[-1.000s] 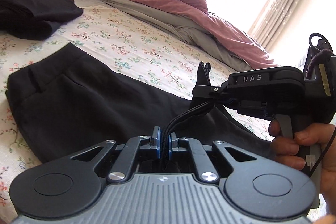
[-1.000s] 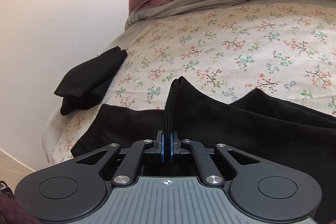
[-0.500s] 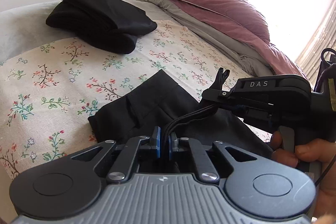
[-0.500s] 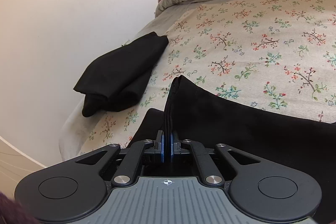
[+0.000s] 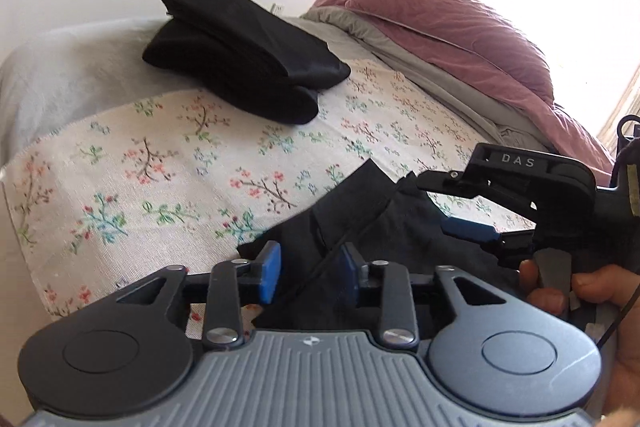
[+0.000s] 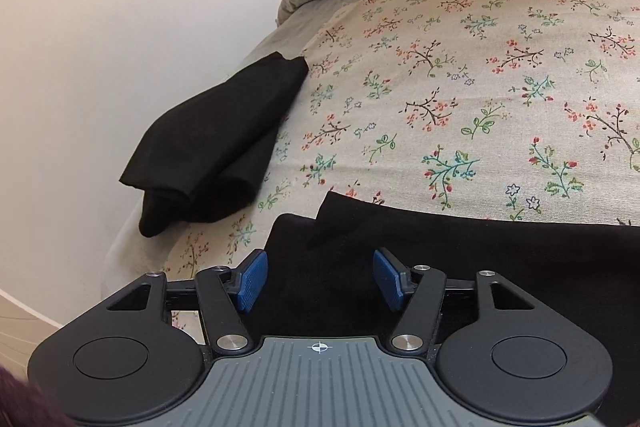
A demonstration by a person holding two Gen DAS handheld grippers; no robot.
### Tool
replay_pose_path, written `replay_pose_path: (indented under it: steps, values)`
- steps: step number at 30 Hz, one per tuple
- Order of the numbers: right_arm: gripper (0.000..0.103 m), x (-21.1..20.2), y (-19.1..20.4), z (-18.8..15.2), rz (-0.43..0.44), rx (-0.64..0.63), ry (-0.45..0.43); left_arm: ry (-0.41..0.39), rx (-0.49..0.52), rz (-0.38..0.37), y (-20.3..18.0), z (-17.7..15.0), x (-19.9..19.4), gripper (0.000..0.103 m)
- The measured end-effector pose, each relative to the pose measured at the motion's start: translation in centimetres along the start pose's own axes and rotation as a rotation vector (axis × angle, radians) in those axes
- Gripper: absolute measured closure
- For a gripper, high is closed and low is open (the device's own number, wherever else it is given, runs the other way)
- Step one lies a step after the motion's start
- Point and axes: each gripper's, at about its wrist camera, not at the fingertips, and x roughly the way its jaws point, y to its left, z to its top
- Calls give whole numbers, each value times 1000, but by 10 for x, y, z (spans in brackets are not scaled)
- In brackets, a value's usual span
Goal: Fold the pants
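Note:
The black pants (image 5: 360,211) lie folded over themselves on the floral bedsheet (image 5: 160,155), their end close under both grippers. My left gripper (image 5: 310,273) hovers over that end with its jaws opening; dark cloth lies below the gap, and the blue pads (image 5: 272,271) do not press on it. In the right wrist view the pants (image 6: 480,267) lie flat, and my right gripper (image 6: 320,279) stands over them, jaws opening and pads free of the cloth. That right gripper (image 5: 436,203) also shows at the right of the left wrist view, held by a hand (image 5: 560,287).
A second black garment (image 5: 248,55) (image 6: 224,139) lies folded near the bed's edge by the white wall. A pink duvet (image 5: 460,27) over a grey blanket (image 5: 440,83) is bunched at the far side. A bright curtained window is at the right.
Both grippers carried a pinched edge of the pants toward the folded garment's end of the bed. Both have now opened and let the cloth go, and it lies flat.

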Motion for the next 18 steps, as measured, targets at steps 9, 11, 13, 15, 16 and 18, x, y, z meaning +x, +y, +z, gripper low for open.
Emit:
replay_pose_path:
  steps: [9,11,13,15,16,18]
  values:
    - [32,-55,-30,-4,-65,-6,-28,-3,98,-84,-21,-6,-7,35]
    - [30,-72,-41,-6,-86,-9,-43,2,118,-115,-30,-9,-9,33]
    - [28,-93,-56,-9,-112,-4,-55,16,129,-146,-38,-12,-10,31]
    - [27,-113,-71,-14,-136,0,-66,30,153,-175,-49,-18,-11,28]
    - [27,-122,-79,-16,-151,2,-71,35,169,-184,-55,-22,-11,27]
    - [25,-144,-95,-21,-182,6,-87,42,202,-200,-66,-28,-13,24]
